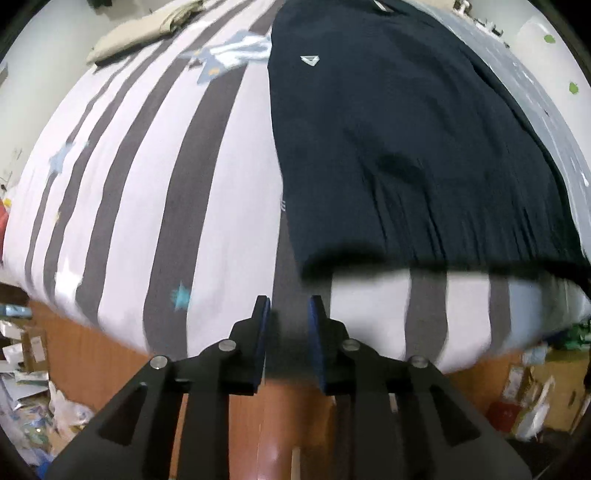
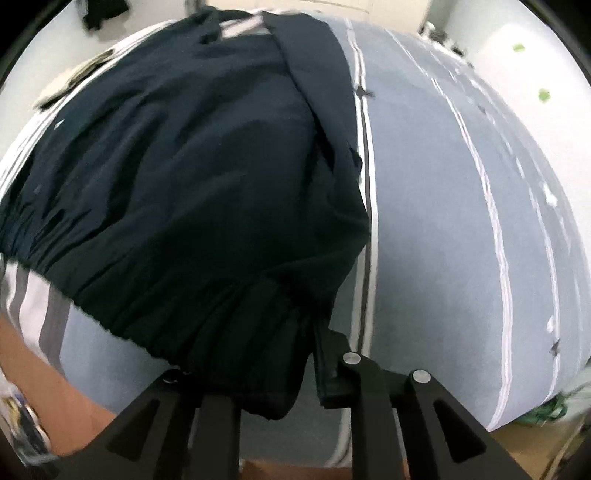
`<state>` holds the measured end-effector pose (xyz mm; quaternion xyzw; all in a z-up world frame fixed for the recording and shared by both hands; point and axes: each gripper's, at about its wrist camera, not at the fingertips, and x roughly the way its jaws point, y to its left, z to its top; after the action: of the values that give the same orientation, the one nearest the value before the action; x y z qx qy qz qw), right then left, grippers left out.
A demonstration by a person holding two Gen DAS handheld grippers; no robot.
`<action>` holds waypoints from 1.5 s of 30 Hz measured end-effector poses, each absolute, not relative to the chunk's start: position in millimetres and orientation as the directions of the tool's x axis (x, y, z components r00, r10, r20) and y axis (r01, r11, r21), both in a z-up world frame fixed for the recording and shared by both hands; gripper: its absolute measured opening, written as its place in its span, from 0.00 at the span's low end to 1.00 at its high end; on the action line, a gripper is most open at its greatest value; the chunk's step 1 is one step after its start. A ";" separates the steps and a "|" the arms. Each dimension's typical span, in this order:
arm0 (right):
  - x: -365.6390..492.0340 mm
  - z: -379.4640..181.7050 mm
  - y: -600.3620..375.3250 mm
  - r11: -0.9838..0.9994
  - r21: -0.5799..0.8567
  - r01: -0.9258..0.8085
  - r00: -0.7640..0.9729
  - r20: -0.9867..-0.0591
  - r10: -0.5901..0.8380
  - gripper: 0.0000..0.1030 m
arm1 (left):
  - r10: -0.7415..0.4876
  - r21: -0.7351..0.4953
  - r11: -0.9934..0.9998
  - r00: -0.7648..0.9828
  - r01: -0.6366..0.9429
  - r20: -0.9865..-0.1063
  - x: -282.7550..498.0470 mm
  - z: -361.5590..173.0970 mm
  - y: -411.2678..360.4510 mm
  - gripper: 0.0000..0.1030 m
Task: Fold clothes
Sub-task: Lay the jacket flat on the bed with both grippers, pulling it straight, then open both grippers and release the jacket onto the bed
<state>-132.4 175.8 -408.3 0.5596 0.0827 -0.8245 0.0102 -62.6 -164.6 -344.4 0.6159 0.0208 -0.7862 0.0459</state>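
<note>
A dark navy garment (image 1: 388,147) with a small white logo lies spread on the striped bed sheet (image 1: 147,184), its gathered hem toward me. My left gripper (image 1: 288,310) stands open just off the bed's near edge, short of the hem's left corner, with nothing between its blue pads (image 1: 260,332). In the right wrist view the same garment (image 2: 184,166) fills the left half. Its bunched hem (image 2: 229,332) drapes over my right gripper (image 2: 291,336) and hides the left finger. The right finger (image 2: 327,354) is bare, and the jaws stand apart with cloth in the gap.
A folded beige garment (image 1: 144,29) lies at the far left of the bed, with a pale blue piece (image 1: 236,51) beside it. A wooden bed frame (image 1: 74,350) runs below the mattress. Boxes and bags (image 1: 29,369) crowd the floor. Grey sheet (image 2: 443,221) lies right of the garment.
</note>
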 end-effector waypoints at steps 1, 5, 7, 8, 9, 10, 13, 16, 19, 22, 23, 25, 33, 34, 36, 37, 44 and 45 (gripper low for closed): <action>-130.4 -403.8 175.3 -0.983 -0.132 0.125 -0.380 -0.922 0.075 0.16 | -0.049 0.029 -0.996 -0.229 0.089 -0.972 -55.2 -339.2 -163.5 0.18; -115.4 -383.0 172.4 -0.964 -0.172 0.200 -0.393 -0.916 0.082 0.19 | -0.012 -0.007 -0.997 -0.258 0.075 -0.966 -49.2 -307.7 -159.1 0.18; -108.6 -376.3 172.8 -0.949 -0.244 0.201 -0.404 -0.903 0.147 0.53 | 0.015 -0.039 -0.996 -0.298 0.075 -0.955 -63.4 -294.1 -157.0 0.18; -109.9 -378.0 174.7 -0.949 -0.260 0.179 -0.408 -0.897 0.169 0.62 | 0.033 -0.057 -0.996 -0.323 0.066 -0.946 -78.4 -290.3 -154.5 0.18; -111.4 -379.7 176.7 -0.949 -0.274 0.158 -0.411 -0.892 0.189 0.70 | 0.035 -0.058 -0.997 -0.347 0.056 -0.937 -85.1 -285.6 -148.3 0.18; -112.7 -380.4 180.9 -0.957 -0.256 0.139 -0.395 -0.900 0.183 0.70 | 0.040 -0.060 -0.997 -0.375 0.042 -0.926 -99.4 -284.0 -144.7 0.18; -110.9 -387.3 196.2 -0.986 -0.150 0.074 -0.345 -0.931 0.116 0.70 | 0.066 -0.079 -0.997 -0.425 0.012 -0.903 -138.8 -292.8 -133.4 0.18; -106.7 -390.0 211.5 -0.999 -0.047 0.007 -0.325 -0.945 0.042 0.70 | 0.055 -0.066 -0.998 -0.376 0.015 -0.925 -170.9 -323.0 -136.4 0.18; -109.6 -393.8 216.2 -1.000 0.008 -0.004 -0.318 -0.948 -0.006 0.70 | 0.046 -0.074 -0.994 -0.310 0.080 -0.950 -164.5 -346.3 -158.5 0.18; -108.6 -398.9 207.0 -0.998 0.047 0.036 -0.317 -0.947 -0.056 0.68 | 0.030 -0.055 -0.996 -0.307 0.073 -0.951 -152.4 -346.2 -166.0 0.18; -107.2 -400.8 201.8 -0.997 0.060 0.052 -0.318 -0.945 -0.073 0.68 | -0.008 -0.007 -0.999 -0.297 0.049 -0.955 -148.2 -347.2 -164.2 0.18; -102.6 -404.9 189.4 -0.993 0.078 0.084 -0.316 -0.943 -0.101 0.68 | -0.050 0.039 -0.998 -0.282 0.042 -0.958 -140.3 -349.6 -167.4 0.18; -83.2 -366.6 167.1 -0.990 0.113 0.083 -0.370 -0.919 -0.136 0.66 | -0.157 0.116 -0.982 -0.301 0.149 -0.941 -111.9 -312.6 -207.4 0.18; -82.8 -358.1 167.0 -0.990 0.117 0.076 -0.383 -0.913 -0.138 0.66 | -0.131 0.091 -0.987 -0.333 0.132 -0.934 -113.8 -303.8 -204.5 0.18; -87.7 -341.5 168.4 -0.990 0.124 0.062 -0.417 -0.898 -0.138 0.66 | -0.078 0.044 -0.995 -0.394 0.095 -0.916 -117.6 -286.3 -198.5 0.18; -96.1 -334.1 168.0 -0.991 0.124 0.045 -0.434 -0.891 -0.132 0.66 | -0.045 0.018 -0.998 -0.418 0.068 -0.907 -122.9 -280.6 -192.6 0.18; -174.1 -316.1 166.8 -0.997 0.035 -0.070 -0.570 -0.822 0.011 0.66 | 0.148 -0.128 -0.989 -0.489 -0.073 -0.860 -193.7 -299.5 -148.7 0.18; -195.2 -320.9 168.8 -0.996 0.043 -0.081 -0.578 -0.816 0.012 0.66 | 0.150 -0.126 -0.989 -0.493 -0.081 -0.857 -214.2 -303.7 -139.8 0.18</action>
<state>-195.2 168.8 -320.9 0.4584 -0.0378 -0.8875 -0.0263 -214.2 -139.8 -303.7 0.4992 0.0346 -0.8632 -0.0668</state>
